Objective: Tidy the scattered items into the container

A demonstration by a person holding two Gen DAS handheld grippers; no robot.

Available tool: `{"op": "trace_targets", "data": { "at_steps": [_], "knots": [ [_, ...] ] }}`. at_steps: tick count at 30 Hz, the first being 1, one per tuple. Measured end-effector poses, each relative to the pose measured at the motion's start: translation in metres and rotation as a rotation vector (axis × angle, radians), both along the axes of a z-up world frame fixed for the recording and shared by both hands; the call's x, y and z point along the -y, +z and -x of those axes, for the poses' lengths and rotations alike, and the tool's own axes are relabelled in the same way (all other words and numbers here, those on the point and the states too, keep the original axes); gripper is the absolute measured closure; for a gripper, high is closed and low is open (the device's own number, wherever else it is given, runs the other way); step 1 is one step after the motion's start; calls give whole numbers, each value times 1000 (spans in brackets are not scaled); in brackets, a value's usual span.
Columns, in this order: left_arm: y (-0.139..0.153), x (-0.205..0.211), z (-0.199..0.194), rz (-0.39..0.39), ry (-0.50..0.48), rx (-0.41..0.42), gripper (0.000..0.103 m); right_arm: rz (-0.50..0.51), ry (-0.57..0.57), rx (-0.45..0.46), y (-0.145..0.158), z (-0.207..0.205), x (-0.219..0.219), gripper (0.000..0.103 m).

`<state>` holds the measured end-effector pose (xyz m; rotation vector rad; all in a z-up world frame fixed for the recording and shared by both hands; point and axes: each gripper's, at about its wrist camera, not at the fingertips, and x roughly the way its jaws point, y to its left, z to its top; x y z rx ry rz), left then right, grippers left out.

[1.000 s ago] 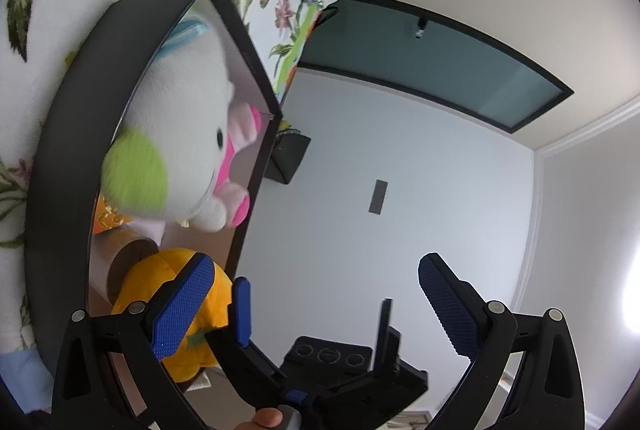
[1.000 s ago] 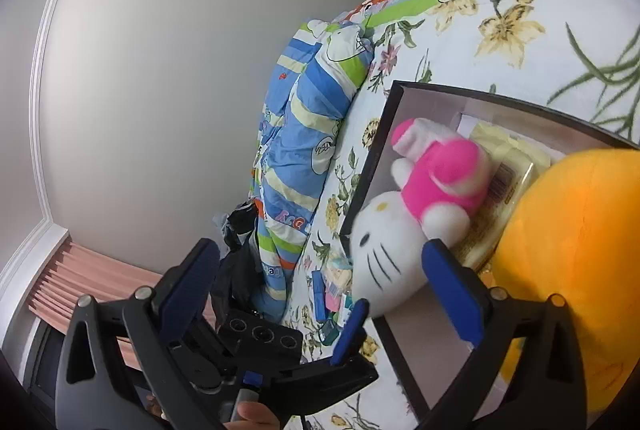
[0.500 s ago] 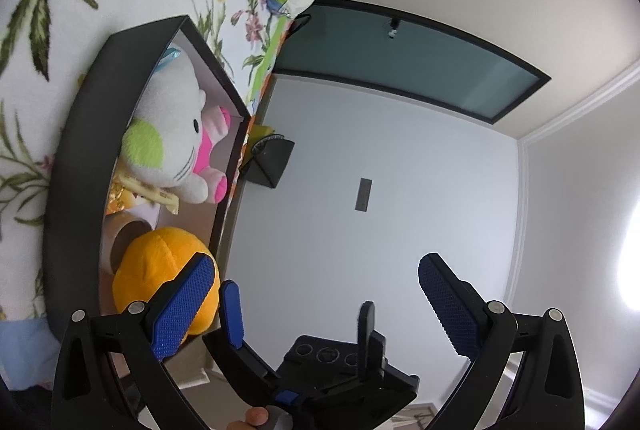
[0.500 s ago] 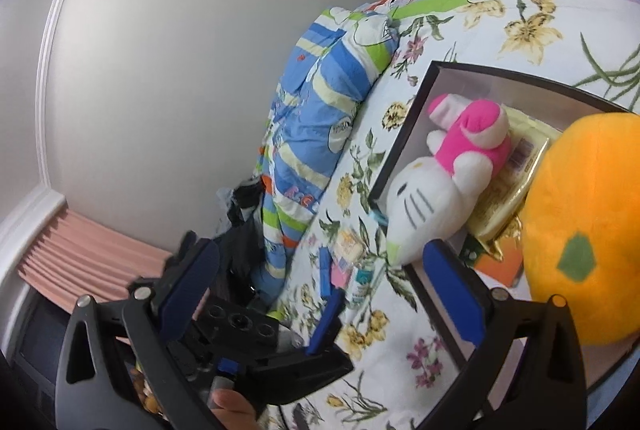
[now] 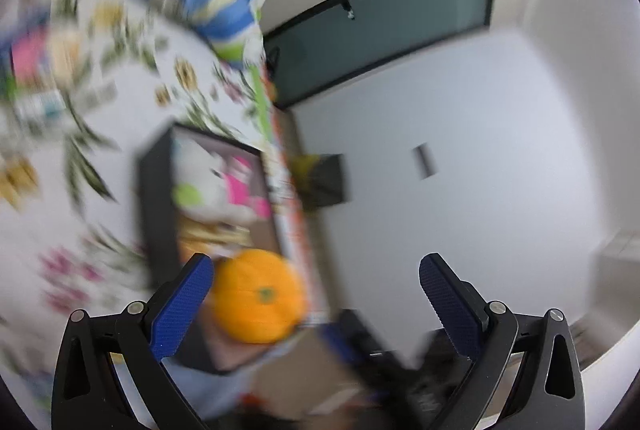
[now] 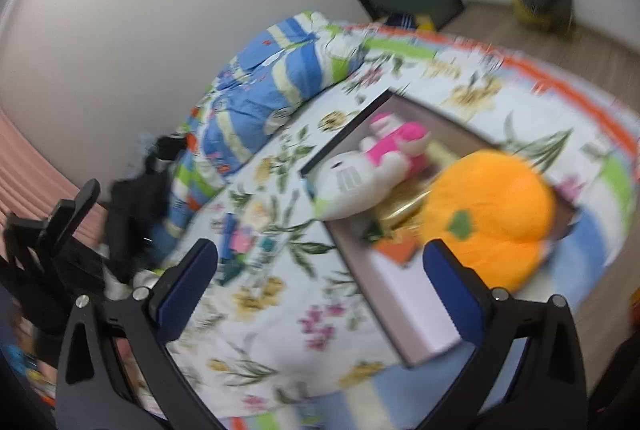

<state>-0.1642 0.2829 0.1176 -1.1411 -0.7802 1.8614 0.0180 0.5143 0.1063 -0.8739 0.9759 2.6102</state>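
A black box (image 6: 344, 133) lies on a flowered bedsheet (image 6: 280, 322). It holds a white cat plush in pink (image 6: 352, 181), a round orange plush (image 6: 492, 205) and a yellow packet (image 6: 404, 205). Small blue and pink items (image 6: 240, 242) lie loose on the sheet left of the box. My right gripper (image 6: 320, 250) hangs open and empty above the sheet, near the box's near corner. In the left wrist view the box (image 5: 154, 197), cat plush (image 5: 208, 169) and orange plush (image 5: 256, 302) are blurred. My left gripper (image 5: 314, 270) is open and empty, away from the box.
A rolled blue striped quilt (image 6: 272, 77) lies at the back of the bed against the wall. A dark glass door (image 5: 380, 37) and a black bin (image 6: 544, 1) on the wood floor stand beyond the bed's edge. Pink curtains (image 6: 24, 157) hang at left.
Both grippers have drawn back from the box and swung, so it looks smaller and the frames are blurred. Both stay open and empty. The things in the box have not moved.
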Motion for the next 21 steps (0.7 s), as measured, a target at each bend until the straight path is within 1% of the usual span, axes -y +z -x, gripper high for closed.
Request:
{"op": "trace_targets", "data": {
  "at_steps": [3,6,10,12,14,16,19,21],
  "knots": [
    [13,0,-21,153,-11,-124,1,-119,-23,15,10,-24,7,0],
    [22,0,-49,294,-4,-261,1,-171,-29,13,16,-39,13,0],
    [29,-4,-81,487,35,-405,1,-251,-34,27,21,-56,22,0],
    [28,-6,-97,553,55,-454,1,-259,-15,13,23,-63,28,0],
    [26,-8,-107,590,67,-481,1,-265,4,9,27,-68,34,0],
    [23,-11,-119,635,94,-511,1,-311,-8,12,30,-77,40,0],
    [20,-14,-130,666,110,-515,1,-361,-18,3,30,-92,46,0],
    [18,-16,-136,673,114,-510,1,-389,-31,18,23,-103,47,0]
  ]
}}
